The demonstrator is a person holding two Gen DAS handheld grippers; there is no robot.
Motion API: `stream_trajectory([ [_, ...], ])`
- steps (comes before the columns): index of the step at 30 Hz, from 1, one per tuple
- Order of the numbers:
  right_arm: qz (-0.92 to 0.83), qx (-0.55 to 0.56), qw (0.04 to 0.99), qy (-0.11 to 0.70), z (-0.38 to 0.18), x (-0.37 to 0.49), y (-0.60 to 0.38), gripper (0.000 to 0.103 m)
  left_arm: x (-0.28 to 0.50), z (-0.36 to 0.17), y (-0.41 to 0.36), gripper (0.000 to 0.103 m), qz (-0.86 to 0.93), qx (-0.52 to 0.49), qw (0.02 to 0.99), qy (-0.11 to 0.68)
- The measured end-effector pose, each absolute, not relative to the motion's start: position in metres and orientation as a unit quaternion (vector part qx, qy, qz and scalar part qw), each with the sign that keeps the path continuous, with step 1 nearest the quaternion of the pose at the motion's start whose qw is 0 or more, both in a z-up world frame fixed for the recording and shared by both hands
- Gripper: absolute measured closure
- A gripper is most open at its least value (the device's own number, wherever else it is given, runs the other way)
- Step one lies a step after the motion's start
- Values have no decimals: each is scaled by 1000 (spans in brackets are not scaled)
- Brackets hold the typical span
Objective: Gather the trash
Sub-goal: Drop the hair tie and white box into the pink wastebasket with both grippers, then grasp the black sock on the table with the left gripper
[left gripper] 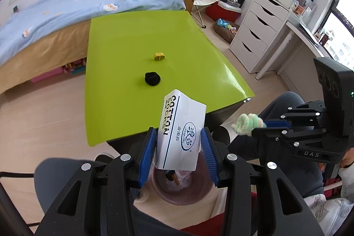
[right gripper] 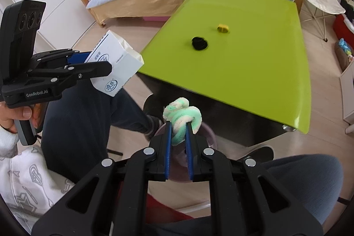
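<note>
Left wrist view puts your left claw (left gripper: pixel 179 148) clamped on the white sock box (left gripper: pixel 181 134), tilted, directly above the pinkish bin (left gripper: pixel 183 189) on the floor between your knees. Your right claw (right gripper: pixel 178 136) pinches the green-and-white fuzzy knot (right gripper: pixel 182 118) tight, and it hangs over the bin's rim (right gripper: pixel 210 136) as well. To drop well, bring each claw squarely over the bin's mouth before you part the pads; the box looks wide against that opening, so tip a short end down first, I judge. Let go of one item at a time, so the box does not knock the knot aside. On the green worktop (left gripper: pixel 124 72) the black wad (left gripper: pixel 152 79) and the small yellow piece (left gripper: pixel 159 56) lie uncollected.
</note>
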State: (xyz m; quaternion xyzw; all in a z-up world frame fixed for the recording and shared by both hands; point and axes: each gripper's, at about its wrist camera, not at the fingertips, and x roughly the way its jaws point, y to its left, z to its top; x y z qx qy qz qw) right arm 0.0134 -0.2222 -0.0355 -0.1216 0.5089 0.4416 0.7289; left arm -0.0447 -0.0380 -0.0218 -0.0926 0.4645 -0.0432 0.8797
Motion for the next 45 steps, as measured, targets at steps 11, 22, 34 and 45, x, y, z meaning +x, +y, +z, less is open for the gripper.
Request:
stream_trajectory([
  [11, 458, -115, 711, 521, -44, 3, -215, 31, -56, -17, -38, 61, -39, -91, 883, 459],
  [22, 404, -117, 752, 508, -36, 13, -233, 7, -58, -22, -55, 61, -75, -73, 875, 472],
  [34, 365, -91, 781, 499, -26, 30, -260, 6, -53, -30, -76, 17, -116, -65, 864, 485],
  [45, 372, -82, 781, 495, -23, 30, -259, 4, -50, -32, -60, 8, -65, -77, 870, 483],
])
